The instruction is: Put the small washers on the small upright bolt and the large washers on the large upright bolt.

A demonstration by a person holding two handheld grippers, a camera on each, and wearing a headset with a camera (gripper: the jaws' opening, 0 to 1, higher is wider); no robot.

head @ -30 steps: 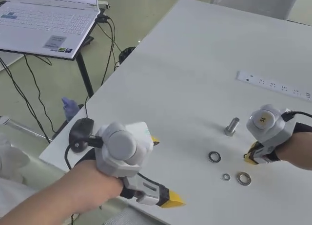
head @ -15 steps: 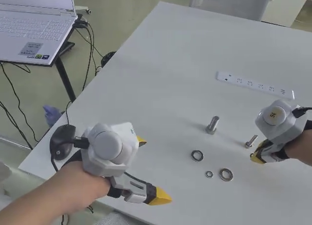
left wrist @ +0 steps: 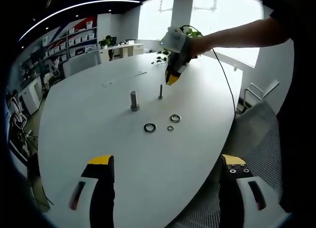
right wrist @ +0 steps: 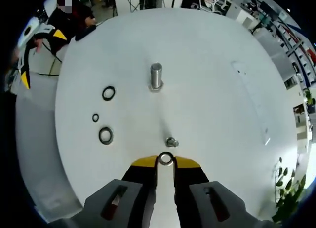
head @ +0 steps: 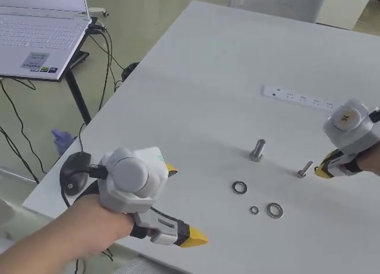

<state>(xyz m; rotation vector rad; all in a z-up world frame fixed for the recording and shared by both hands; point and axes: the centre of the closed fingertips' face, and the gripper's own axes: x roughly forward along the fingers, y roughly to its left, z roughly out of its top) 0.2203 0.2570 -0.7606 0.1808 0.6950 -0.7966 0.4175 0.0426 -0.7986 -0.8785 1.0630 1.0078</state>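
Observation:
The large upright bolt [head: 257, 150] and the small upright bolt [head: 304, 169] stand on the white table [head: 208, 90]. In front of them lie a large washer [head: 240, 187], a small washer [head: 254, 210] and another large washer [head: 274, 210]. My right gripper [head: 325, 171] hangs just right of the small bolt [right wrist: 171, 141] and is shut on a small washer [right wrist: 166, 159], a little short of the bolt's top. My left gripper [head: 181, 204] stands open over the table's near edge, well short of the washers [left wrist: 150, 127] and the large bolt [left wrist: 134, 100].
A white power strip [head: 303, 100] lies at the back right of the table. A laptop [head: 41, 34] sits on a stand beyond the table's left edge, with cables [head: 113, 48] hanging beside it. A person sits far off [right wrist: 74, 13].
My right gripper has risen and moved away to the right, and the small bolt now shows beside its tips. The left gripper has kept its place; the head camera has shifted.

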